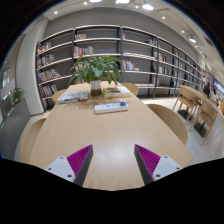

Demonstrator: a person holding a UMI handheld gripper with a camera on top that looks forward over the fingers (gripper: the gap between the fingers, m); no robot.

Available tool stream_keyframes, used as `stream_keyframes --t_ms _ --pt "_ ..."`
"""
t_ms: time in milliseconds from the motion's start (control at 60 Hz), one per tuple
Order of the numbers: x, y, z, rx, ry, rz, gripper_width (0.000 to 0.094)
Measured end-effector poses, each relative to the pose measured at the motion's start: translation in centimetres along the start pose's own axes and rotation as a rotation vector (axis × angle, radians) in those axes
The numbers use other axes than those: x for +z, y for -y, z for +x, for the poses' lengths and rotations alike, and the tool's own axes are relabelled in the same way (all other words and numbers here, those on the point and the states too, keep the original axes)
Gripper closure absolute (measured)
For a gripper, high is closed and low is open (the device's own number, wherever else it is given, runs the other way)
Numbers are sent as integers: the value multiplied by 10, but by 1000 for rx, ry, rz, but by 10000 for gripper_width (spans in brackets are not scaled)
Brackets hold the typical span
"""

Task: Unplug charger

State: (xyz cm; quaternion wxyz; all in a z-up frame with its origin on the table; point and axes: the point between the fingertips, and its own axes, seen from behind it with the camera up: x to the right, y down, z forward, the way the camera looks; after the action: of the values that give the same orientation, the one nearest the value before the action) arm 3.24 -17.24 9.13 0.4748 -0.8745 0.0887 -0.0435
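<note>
A white power strip (111, 106) lies on the far part of a round wooden table (100, 135), well beyond my fingers; a plug or charger on it is too small to make out. My gripper (113, 162) hovers over the near part of the table, open and empty, with its two magenta pads (78, 160) wide apart and bare tabletop between them.
A potted green plant (97, 70) stands at the table's far side, with books or papers (72, 96) to its left. Wooden chairs (168, 122) ring the table. Bookshelves (110, 55) line the back wall. More tables and chairs (195, 100) stand to the right.
</note>
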Motion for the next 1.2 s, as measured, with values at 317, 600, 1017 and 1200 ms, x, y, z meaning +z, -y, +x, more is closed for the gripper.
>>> stream_keyframes --t_ms 317,600,1017,1200 --pt "145 55 60 -73 44 -20 167" --pt "285 122 61 -107 133 -17 242" --pt "343 144 50 -130 171 -4 769" --pt "343 143 50 -89 148 -40 808"
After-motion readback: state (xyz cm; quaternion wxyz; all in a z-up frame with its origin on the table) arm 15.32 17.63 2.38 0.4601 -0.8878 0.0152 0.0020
